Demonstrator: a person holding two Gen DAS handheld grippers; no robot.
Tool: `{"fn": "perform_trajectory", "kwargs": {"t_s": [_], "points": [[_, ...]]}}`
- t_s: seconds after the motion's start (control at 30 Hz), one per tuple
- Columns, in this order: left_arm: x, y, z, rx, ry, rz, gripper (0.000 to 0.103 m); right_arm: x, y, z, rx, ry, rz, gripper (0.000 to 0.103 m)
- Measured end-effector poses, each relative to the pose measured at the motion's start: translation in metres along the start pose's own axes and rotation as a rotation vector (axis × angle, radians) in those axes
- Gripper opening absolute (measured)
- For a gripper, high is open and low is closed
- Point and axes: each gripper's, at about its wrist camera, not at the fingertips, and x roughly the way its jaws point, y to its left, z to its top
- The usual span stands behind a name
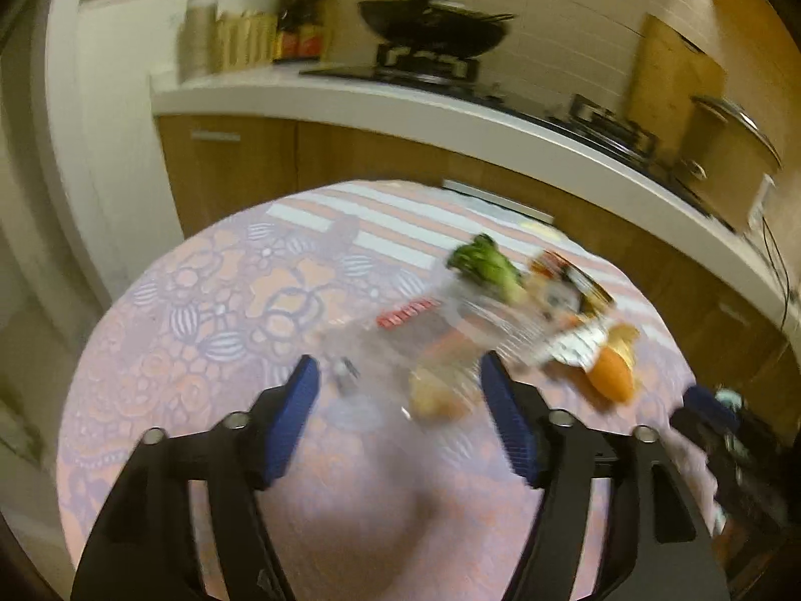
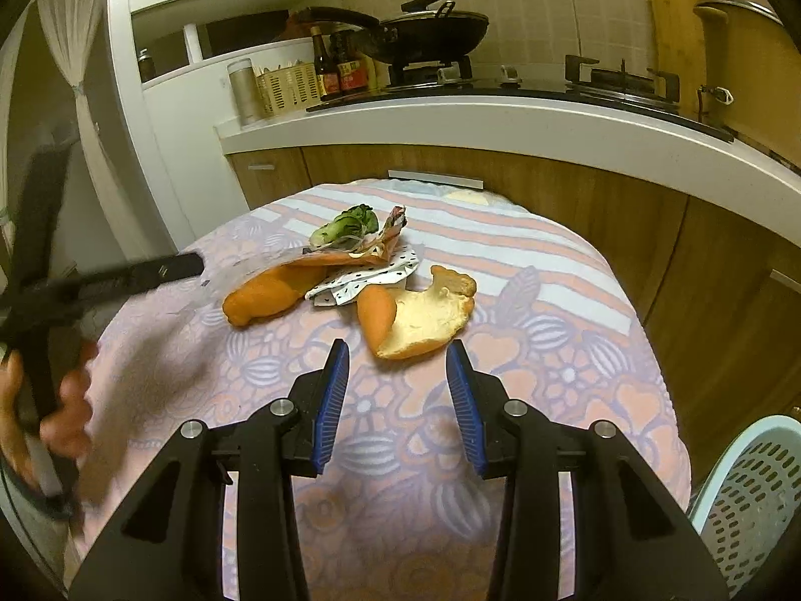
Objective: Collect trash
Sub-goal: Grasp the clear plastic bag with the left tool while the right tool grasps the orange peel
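A heap of trash lies on the round table with a flowered cloth (image 2: 550,375): two orange peels (image 2: 415,315) (image 2: 265,295), a spotted white wrapper (image 2: 370,275), a green vegetable scrap (image 2: 345,225), a printed packet (image 2: 390,230) and a clear plastic bag (image 1: 440,330). My right gripper (image 2: 398,350) is open, empty, just short of the nearer peel. My left gripper (image 1: 398,365) is open over the clear bag; that view is blurred. The left gripper also shows in the right wrist view (image 2: 165,268), reaching toward the heap from the left.
A pale blue perforated basket (image 2: 751,491) stands at the table's right front edge. Behind the table runs a white kitchen counter (image 2: 500,120) with a wok (image 2: 430,30), bottles and a stove. Wooden cabinets are below it.
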Motion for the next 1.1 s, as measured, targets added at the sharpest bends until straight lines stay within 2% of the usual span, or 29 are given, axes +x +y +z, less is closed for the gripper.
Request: {"fn": "perform_trajectory", "kwargs": {"t_s": [0.1, 0.2, 0.3, 0.37, 0.4, 0.47, 0.53, 0.6, 0.73, 0.77, 0.9, 0.93, 0.97, 1.03, 1.1], "points": [[0.027, 0.012, 0.010, -0.037, 0.075, -0.045, 0.071, 0.001, 0.003, 0.000, -0.012, 0.002, -0.005, 0.037], [0.053, 0.013, 0.007, -0.046, 0.147, -0.062, 0.071, 0.001, 0.004, 0.000, -0.018, 0.003, -0.006, 0.037], [0.059, 0.014, 0.003, -0.089, 0.150, -0.115, 0.071, 0.003, 0.004, 0.000, -0.020, 0.012, -0.003, 0.037], [0.060, 0.012, 0.002, -0.092, 0.145, -0.120, 0.069, 0.004, 0.006, 0.000, -0.027, 0.016, -0.004, 0.037], [0.060, 0.011, 0.001, -0.089, 0.143, -0.125, 0.059, 0.004, 0.007, 0.000, -0.031, 0.016, -0.005, 0.037], [0.060, 0.007, -0.001, -0.084, 0.145, -0.152, 0.047, 0.005, 0.008, 0.000, -0.032, 0.013, -0.003, 0.037], [0.057, 0.001, -0.004, -0.071, 0.135, -0.147, 0.038, 0.005, 0.007, 0.000, -0.027, 0.013, -0.004, 0.037], [0.055, -0.001, -0.005, -0.072, 0.117, -0.146, 0.024, 0.005, 0.006, 0.000, -0.023, 0.013, -0.003, 0.037], [0.038, -0.001, -0.003, -0.101, 0.068, -0.176, 0.014, 0.004, 0.002, 0.001, -0.008, 0.015, 0.002, 0.037], [0.029, 0.001, -0.002, -0.107, 0.045, -0.186, 0.001, 0.004, 0.001, 0.001, 0.001, 0.016, 0.004, 0.037], [0.002, 0.000, -0.002, -0.131, -0.015, -0.222, 0.000, 0.012, -0.009, 0.006, 0.036, 0.062, 0.025, 0.038], [-0.004, 0.000, -0.003, -0.134, -0.028, -0.227, 0.000, 0.018, -0.010, 0.009, 0.035, 0.091, 0.027, 0.042], [-0.011, 0.000, -0.004, -0.139, -0.044, -0.238, 0.000, 0.024, -0.010, 0.011, 0.034, 0.115, 0.023, 0.058], [-0.022, 0.001, -0.007, -0.147, -0.070, -0.251, 0.000, 0.035, -0.011, 0.015, 0.041, 0.156, 0.010, 0.075], [-0.031, 0.002, -0.009, -0.154, -0.085, -0.253, 0.000, 0.044, -0.010, 0.019, 0.050, 0.178, 0.019, 0.075]]}}
